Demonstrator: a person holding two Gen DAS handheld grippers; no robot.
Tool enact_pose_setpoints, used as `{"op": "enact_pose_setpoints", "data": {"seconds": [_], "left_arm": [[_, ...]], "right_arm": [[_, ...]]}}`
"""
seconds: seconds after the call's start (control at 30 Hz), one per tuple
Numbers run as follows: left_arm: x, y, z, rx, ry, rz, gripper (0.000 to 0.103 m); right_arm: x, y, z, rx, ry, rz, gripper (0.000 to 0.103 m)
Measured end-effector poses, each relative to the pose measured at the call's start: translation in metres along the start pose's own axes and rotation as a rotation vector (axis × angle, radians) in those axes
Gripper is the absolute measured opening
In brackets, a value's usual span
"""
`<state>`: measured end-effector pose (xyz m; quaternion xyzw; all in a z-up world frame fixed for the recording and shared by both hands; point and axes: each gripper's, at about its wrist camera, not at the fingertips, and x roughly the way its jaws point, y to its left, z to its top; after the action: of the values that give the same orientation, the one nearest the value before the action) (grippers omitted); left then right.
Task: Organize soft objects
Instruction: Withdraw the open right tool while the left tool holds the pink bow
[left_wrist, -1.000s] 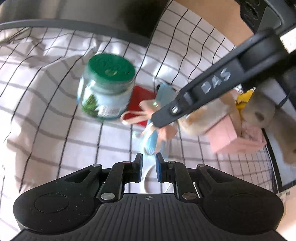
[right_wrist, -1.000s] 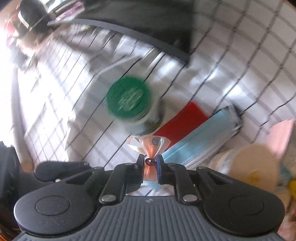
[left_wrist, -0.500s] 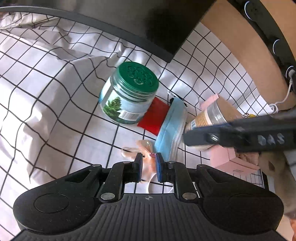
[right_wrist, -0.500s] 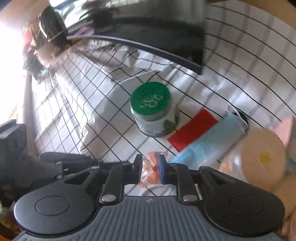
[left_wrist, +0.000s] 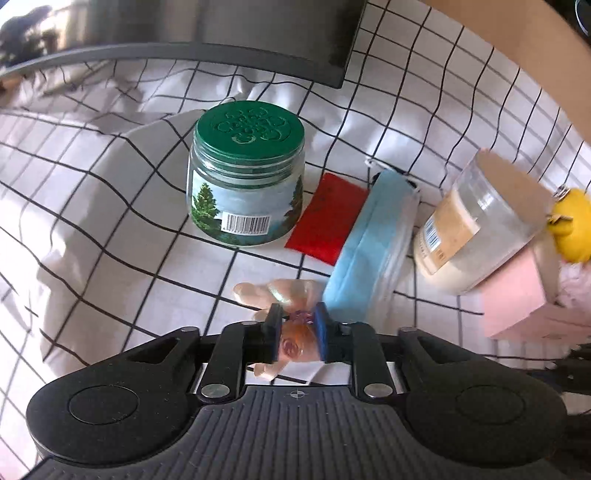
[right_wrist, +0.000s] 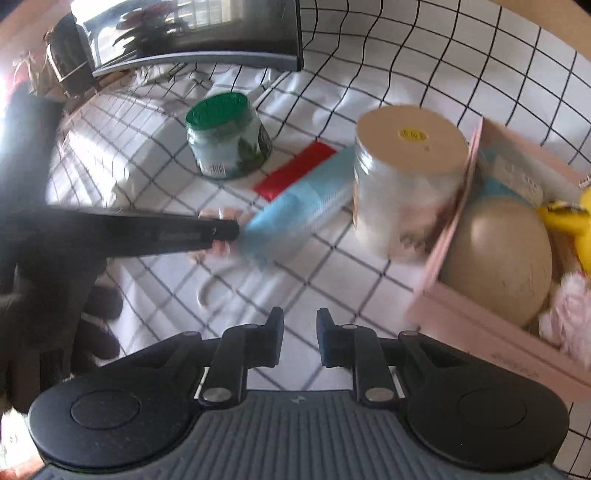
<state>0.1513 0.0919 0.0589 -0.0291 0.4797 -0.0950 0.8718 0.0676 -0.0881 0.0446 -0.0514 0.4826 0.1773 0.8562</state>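
Just bare checked cloth (right_wrist: 280, 295) before right hand-held gripper (right_wrist: 300, 341).

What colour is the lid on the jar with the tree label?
Dark green, with an embossed knot pattern on the lid of the jar. Clearest in the left wrist view.

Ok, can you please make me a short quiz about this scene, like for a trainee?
1. True or false: the green-lidded jar lies on its side.
2. What is between the fingers of the left gripper?
3. The red packet lies between the jar and which thing? A: the blue pack. B: the pink box. C: the yellow toy.

Key
1. False, it stands upright.
2. The pink bow. Those jaws have just been opening.
3. A
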Motion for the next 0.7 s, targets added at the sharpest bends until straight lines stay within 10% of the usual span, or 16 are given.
{"op": "enact_pose_setpoints", "data": {"seconds": [0.7], "left_arm": [[0.008,0.016,0.004,0.166,-0.005,-0.085,0.025]], "right_arm": [[-0.002,0.020,0.009,0.152,-0.193,-0.088,0.019]]}}
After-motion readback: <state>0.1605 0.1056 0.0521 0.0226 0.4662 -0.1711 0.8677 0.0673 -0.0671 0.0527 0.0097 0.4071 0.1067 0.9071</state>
